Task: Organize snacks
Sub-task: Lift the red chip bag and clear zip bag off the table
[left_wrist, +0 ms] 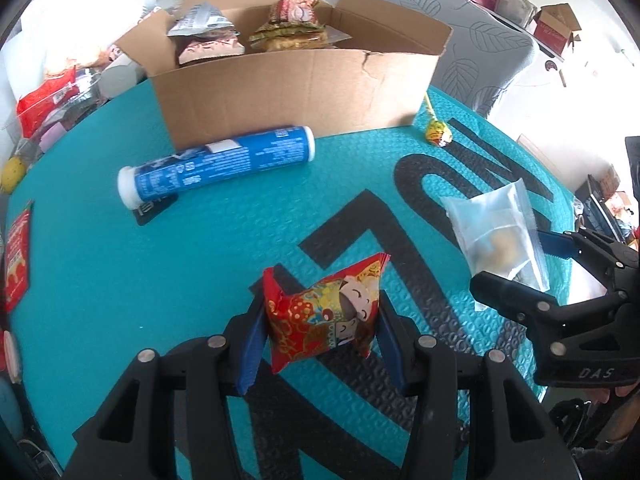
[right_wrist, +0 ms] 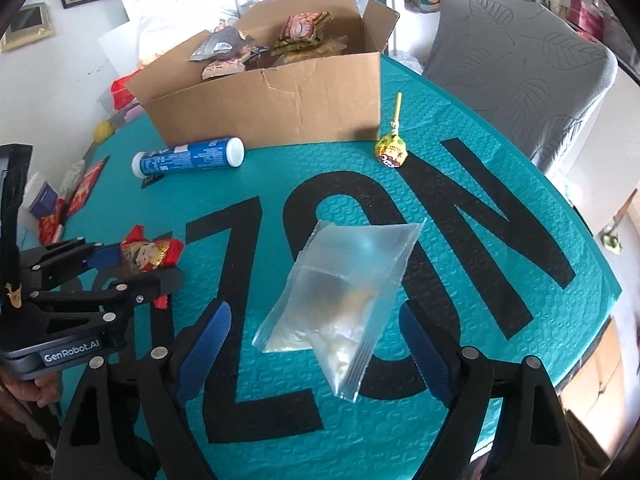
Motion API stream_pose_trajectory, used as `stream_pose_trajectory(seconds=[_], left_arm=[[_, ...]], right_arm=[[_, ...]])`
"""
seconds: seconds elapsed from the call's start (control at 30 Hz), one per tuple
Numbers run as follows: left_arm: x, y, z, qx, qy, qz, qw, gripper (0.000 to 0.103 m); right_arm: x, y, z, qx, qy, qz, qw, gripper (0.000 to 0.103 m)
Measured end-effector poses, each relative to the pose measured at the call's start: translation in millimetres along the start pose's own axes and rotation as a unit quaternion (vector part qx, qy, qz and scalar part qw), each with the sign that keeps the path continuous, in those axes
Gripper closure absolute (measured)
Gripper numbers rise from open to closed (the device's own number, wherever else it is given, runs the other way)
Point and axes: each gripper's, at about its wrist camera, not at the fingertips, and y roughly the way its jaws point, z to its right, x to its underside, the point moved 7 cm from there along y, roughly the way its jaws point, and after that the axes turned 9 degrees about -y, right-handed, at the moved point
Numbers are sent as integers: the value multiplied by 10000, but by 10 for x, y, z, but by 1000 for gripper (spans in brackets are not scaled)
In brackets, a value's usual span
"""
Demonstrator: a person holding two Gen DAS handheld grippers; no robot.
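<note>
Low in the left view, left tongs (left_wrist: 320, 334) grip the red snack packet (left_wrist: 324, 318); right tongs (right_wrist: 316, 346) gape around the clear zip bag (right_wrist: 340, 300); next, carry the packet to the cardboard box (left_wrist: 288, 92).

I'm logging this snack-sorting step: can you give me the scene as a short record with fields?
surface: teal mat with black letters
container: open cardboard box, snack packs inside
left gripper: shut on red patterned snack packet
right gripper: open, clear plastic zip bag lying between its fingers
loose on mat: blue and white tube beside box; yellow-wrapped lollipop near box corner
</note>
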Motion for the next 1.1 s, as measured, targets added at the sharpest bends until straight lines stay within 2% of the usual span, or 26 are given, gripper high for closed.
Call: stream_pose_trajectory(seconds=[0.27, 0.5, 0.57, 0.63, 0.73, 0.83, 1.1], left_arm=[[-5, 3, -100, 24, -75, 33, 10000, 53], [-2, 30, -102, -54, -66, 16, 10000, 53], [-2, 32, -95, -75, -54, 17, 10000, 53], [-5, 37, -88, -102, -38, 24, 9999, 53], [0, 32, -91, -121, -28, 25, 9999, 53], [-1, 28, -94, -86, -63, 27, 9999, 53], [25, 0, -83, -76, -40, 53, 9999, 53]], right_arm=[[-64, 219, -122, 196, -80, -238, 9995, 16], [-37, 225, -169, 247, -278, -102, 9993, 16], [-18, 197, -163, 290, -335, -20, 9990, 24], [17, 158, -141, 447, -436, 39, 9980, 44], [36, 126, -153, 472, -590, 133, 9971, 59], [69, 96, -189, 487, -724, 195, 9960, 65], [124, 39, -254, 354, -711, 218, 9966, 68]])
